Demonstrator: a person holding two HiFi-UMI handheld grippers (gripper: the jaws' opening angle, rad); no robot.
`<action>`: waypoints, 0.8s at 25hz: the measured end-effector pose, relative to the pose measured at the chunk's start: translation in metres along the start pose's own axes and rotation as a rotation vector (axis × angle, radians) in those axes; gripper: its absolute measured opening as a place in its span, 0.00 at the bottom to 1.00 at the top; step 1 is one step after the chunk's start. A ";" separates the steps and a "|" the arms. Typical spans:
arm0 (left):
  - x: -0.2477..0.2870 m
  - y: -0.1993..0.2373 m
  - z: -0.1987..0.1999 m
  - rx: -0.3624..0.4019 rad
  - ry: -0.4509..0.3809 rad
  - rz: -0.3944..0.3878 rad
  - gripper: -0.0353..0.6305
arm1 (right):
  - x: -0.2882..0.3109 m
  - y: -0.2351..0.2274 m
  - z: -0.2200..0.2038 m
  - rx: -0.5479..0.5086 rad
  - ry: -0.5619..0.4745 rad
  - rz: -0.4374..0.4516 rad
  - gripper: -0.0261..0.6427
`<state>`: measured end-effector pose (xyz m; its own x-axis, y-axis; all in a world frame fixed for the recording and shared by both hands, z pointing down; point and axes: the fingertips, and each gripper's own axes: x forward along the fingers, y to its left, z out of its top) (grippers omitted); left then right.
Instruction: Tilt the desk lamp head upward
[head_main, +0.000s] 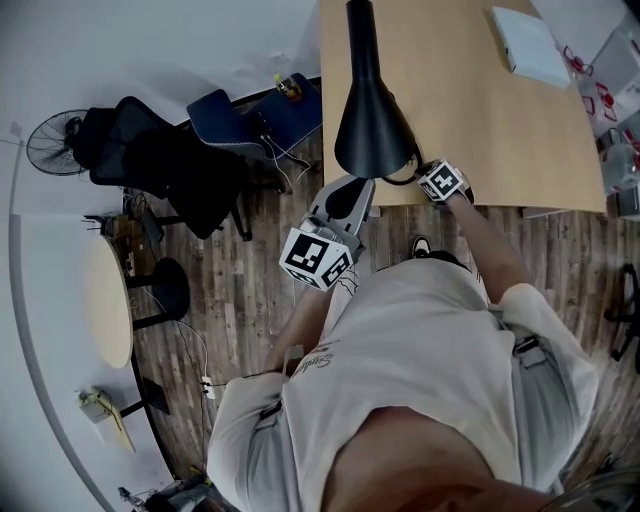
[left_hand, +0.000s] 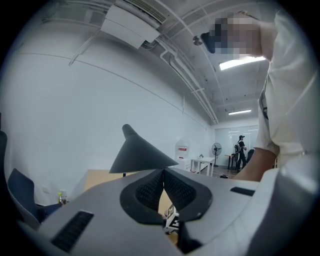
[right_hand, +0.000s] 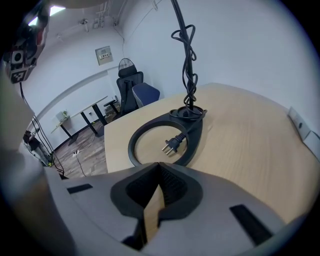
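Person standing at the near edge of a wooden desk (head_main: 480, 100) in a white-walled office with a plank floor (head_main: 250, 290).
The black cone-shaped lamp head (head_main: 375, 130) hangs over that edge. The left gripper (left_hand: 163, 172), clenched and empty, points up just beneath it. The right gripper (right_hand: 159, 167), also clenched and empty, faces the ring-shaped lamp base (right_hand: 134, 137). Open desk lies beyond.

Black lamp head (head_main: 372, 125); tan wooden desk (head_main: 480, 120)
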<state>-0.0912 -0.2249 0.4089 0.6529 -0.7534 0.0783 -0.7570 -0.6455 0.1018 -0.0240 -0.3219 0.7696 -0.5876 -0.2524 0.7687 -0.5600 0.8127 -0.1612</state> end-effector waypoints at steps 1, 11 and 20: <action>-0.001 -0.001 0.004 0.005 -0.008 0.000 0.08 | 0.001 -0.001 0.000 0.000 -0.001 -0.002 0.03; -0.007 -0.011 0.047 0.048 -0.077 -0.001 0.08 | 0.001 -0.001 -0.001 0.004 0.002 -0.024 0.03; -0.011 -0.014 0.082 0.062 -0.106 0.003 0.08 | 0.001 0.000 -0.001 -0.019 0.011 -0.036 0.03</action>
<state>-0.0902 -0.2181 0.3251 0.6465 -0.7624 -0.0276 -0.7614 -0.6471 0.0399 -0.0238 -0.3211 0.7710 -0.5606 -0.2758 0.7808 -0.5697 0.8128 -0.1220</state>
